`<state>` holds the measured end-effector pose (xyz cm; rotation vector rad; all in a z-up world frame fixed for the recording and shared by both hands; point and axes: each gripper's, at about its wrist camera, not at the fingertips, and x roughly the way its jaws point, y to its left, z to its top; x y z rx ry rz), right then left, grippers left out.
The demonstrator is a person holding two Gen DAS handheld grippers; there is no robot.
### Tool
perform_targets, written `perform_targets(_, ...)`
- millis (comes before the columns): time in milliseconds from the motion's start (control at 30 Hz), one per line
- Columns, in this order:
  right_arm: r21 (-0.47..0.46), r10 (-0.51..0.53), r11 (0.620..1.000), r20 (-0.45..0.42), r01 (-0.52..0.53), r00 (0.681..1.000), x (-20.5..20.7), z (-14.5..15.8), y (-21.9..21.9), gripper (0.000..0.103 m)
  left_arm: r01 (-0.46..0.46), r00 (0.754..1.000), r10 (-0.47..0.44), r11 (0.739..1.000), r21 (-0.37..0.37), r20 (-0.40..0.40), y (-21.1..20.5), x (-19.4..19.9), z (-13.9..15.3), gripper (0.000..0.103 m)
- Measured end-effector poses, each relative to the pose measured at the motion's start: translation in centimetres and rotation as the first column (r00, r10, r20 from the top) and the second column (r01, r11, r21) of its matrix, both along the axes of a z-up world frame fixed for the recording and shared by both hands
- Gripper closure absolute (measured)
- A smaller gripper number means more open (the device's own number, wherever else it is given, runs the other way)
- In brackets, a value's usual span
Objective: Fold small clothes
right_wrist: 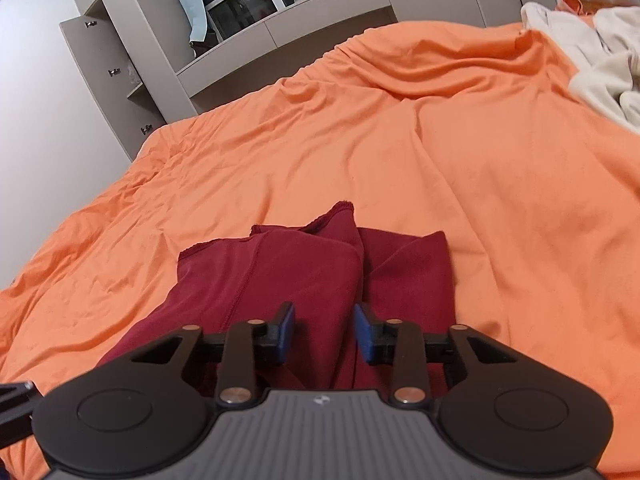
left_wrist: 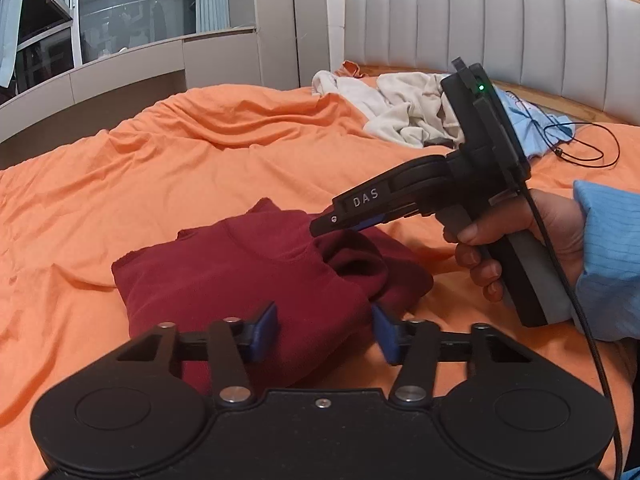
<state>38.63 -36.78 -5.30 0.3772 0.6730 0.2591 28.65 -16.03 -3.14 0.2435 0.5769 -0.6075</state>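
- Progress first: the red garment point(left_wrist: 240, 272) lies on the orange bed cover point(left_wrist: 200, 152) as a rough, compact block with layers already doubled over. I'd call it partly folded, not finished.
- Its edges don't line up. From the right wrist view a lip of hem pokes out on the far side, ahead of the tongs, and a loose hump runs down the middle.
- Over to the left tongs point(left_wrist: 325, 333): they sit low at the near edge of the garment and are angled down at it. The blue pads stand apart with red cloth lying between them, the right pad just at the cloth's near corner. No pinch that I can see.
- Moving right, the right tongs point(right_wrist: 325, 334) come in from the right side and point down and across at the garment's raised fold, beyond the left tongs. The pads are drawn close with the ridge of cloth bunched between them. That reads as clamped on the fold, and seen from the left wrist the cloth lifts up to their tip.
- The person's hand point(left_wrist: 520, 240) is wrapped round the right handle, with a blue sleeve point(left_wrist: 608, 260) behind it and the wrist tipped forward.
- What's left, as I judge it: carry that fold over and square the block.
- Well beyond the right tongs, a heap of pale clothes point(left_wrist: 404, 108) waits unfolded near the headboard.
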Motion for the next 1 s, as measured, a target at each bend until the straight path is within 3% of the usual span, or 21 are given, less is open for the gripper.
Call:
perform_targets(67, -0.008, -0.001, 1.000, 0.007, 0.001, 1.000, 0.0, 0.1, 0.1, 0.089, -0.006, 1.000, 0.006, 1.000, -0.023, -0.010, 0.1, 0.3, 0.0, 0.071)
perform_targets(100, -0.011, -0.001, 1.000, 0.013, 0.001, 1.000, -0.1, 0.1, 0.1, 0.094, -0.006, 1.000, 0.005, 0.999, -0.040, -0.013, 0.2, 0.3, 0.1, 0.075)
perform_targets(267, -0.022, -0.012, 1.000, 0.084, 0.014, 0.996, -0.3, 1.2, 0.1, 0.097, -0.019, 1.000, 0.019, 0.998, -0.059, -0.007, 0.2, 0.7, 0.0, 0.088)
perform_targets(500, -0.076, -0.046, 0.995, 0.193, 0.062, 0.980, -0.5, 3.3, -0.5, 0.098, -0.051, 0.998, 0.054, 0.992, -0.114, 0.025, -0.6, 1.1, 1.3, 0.090)
perform_targets(633, -0.055, -0.108, 0.991, 0.211, 0.122, 0.972, -0.6, 3.8, -2.3, 0.098, -0.053, 0.998, 0.059, 0.985, -0.162, 0.030, -2.1, 1.7, 2.5, 0.090)
perform_targets(767, -0.035, -0.161, 0.985, 0.165, 0.169, 0.973, -0.1, 3.4, -4.2, 0.098, -0.025, 1.000, 0.027, 0.984, -0.176, 0.009, -4.2, 2.1, 2.3, 0.090)
perform_targets(1000, -0.057, -0.187, 0.980, 0.067, 0.191, 0.980, 0.8, 1.9, -4.9, 0.099, -0.012, 0.997, 0.002, 0.991, -0.130, -0.076, -5.8, 2.5, -0.3, 0.090)
